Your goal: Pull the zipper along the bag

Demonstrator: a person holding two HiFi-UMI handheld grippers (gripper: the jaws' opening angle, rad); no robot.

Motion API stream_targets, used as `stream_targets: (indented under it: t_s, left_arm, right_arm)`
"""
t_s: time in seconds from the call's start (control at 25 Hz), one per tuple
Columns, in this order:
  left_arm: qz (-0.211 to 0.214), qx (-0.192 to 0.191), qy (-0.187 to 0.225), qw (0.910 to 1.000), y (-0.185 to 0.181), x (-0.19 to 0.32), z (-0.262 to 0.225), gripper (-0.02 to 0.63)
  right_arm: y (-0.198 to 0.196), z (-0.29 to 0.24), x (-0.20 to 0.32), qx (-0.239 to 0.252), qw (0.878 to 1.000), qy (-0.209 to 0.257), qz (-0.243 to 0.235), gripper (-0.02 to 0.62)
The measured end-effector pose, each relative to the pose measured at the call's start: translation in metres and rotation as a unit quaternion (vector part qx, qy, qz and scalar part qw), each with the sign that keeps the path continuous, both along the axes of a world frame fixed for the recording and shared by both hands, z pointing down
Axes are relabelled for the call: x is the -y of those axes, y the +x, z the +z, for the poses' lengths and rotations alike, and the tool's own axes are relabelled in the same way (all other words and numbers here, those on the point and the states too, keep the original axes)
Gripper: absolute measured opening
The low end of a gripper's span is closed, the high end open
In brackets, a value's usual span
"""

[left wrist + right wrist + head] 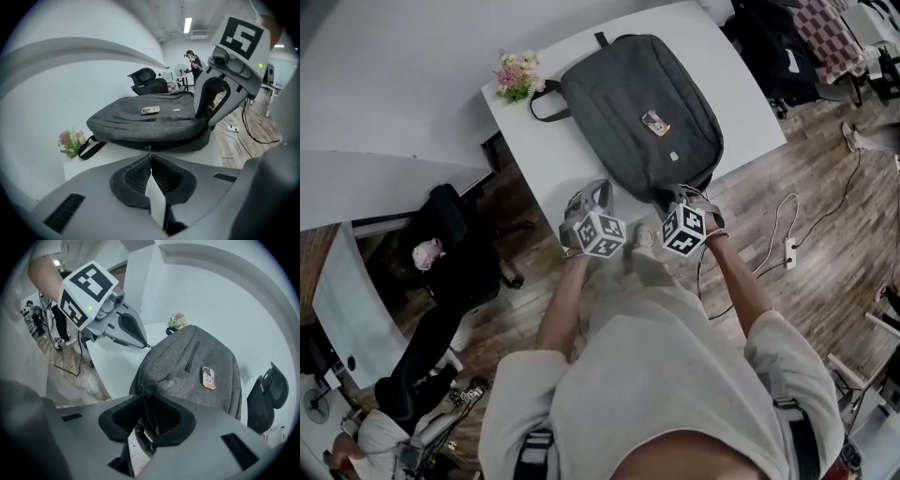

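Observation:
A dark grey backpack (642, 112) lies flat on the white table (539, 155), with an orange card (655, 123) on top. In the left gripper view my left gripper (150, 157) is shut, and its tips pinch the small metal zipper pull (149, 149) on the backpack's (150, 119) near edge. My right gripper (145, 401) is shut on a fold of fabric at the near corner of the backpack (197, 366). In the head view the left gripper (598, 192) and the right gripper (682, 195) sit side by side at the bag's near end.
A small bunch of flowers (517, 75) stands on the table by the bag's carry handle (546, 101). A black office chair (450, 253) is left of the table. A power strip with cable (789, 251) lies on the wooden floor at right.

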State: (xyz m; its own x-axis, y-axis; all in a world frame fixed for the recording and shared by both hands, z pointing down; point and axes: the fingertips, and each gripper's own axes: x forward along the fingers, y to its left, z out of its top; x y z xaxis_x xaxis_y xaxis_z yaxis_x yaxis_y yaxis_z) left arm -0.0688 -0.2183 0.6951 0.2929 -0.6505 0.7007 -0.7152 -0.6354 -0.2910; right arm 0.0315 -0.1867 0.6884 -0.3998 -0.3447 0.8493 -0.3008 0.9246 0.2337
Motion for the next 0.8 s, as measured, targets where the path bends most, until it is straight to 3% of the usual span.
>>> stream_targets:
  t_s: [0.16, 0.4, 0.8]
  left_arm:
    - [0.004, -0.003, -0.005, 1.0, -0.007, 0.005, 0.003, 0.028]
    - [0.027, -0.009, -0.013, 0.9995, 0.009, -0.02, -0.001, 0.029]
    - [-0.013, -0.04, -0.027, 0.9987, 0.01, -0.059, -0.006, 0.034]
  right_arm:
    - [-0.008, 0.0, 0.0, 0.005, 1.0, 0.003, 0.0, 0.094]
    - [-0.011, -0.001, 0.0, 0.014, 1.0, -0.004, 0.013, 0.092]
    - [-0.063, -0.007, -0.005, 0.052, 0.998, -0.03, 0.017, 0.091]
